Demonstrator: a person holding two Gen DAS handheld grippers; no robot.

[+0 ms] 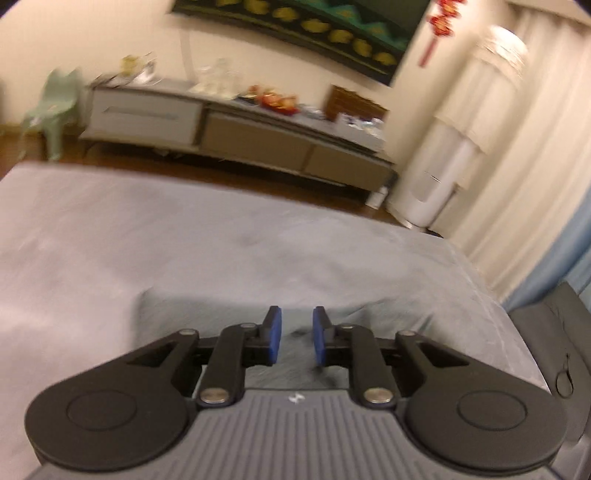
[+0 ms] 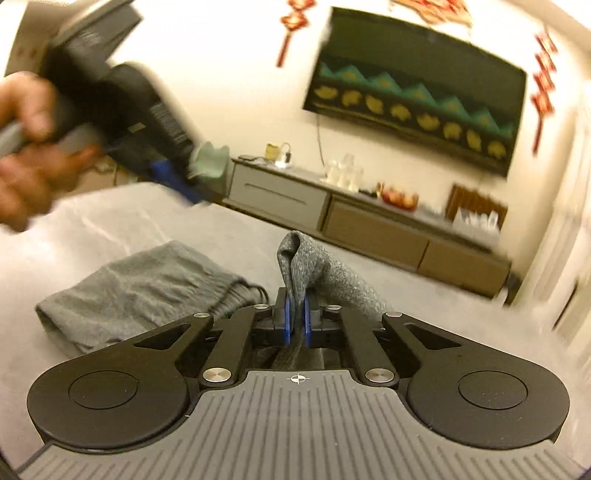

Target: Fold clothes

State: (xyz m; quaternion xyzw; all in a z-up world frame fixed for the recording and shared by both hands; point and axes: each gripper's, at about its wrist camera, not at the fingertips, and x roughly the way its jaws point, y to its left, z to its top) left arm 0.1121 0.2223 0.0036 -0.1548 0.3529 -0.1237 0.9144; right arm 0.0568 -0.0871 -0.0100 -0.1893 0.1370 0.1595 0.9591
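Grey knit garment (image 2: 314, 266) is pinched in the right hand-held gripper (image 2: 296, 317); the left hand-held gripper (image 1: 296, 334) gapes empty above the bed (image 1: 184, 240); folded grey clothes (image 2: 140, 288) lie left of the garment.

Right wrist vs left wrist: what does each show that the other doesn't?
Right wrist only: the right gripper shut on a grey garment, a second grey garment lying crumpled on the bed, and the person's hand holding the left gripper raised above the bed.

Left wrist only: the left gripper's own jaws open and empty, a white tower appliance by the curtains, and a dark grey object beside the bed.

Both: the grey bedsheet, the TV cabinet, the wall TV, red hanging decorations and a green chair.
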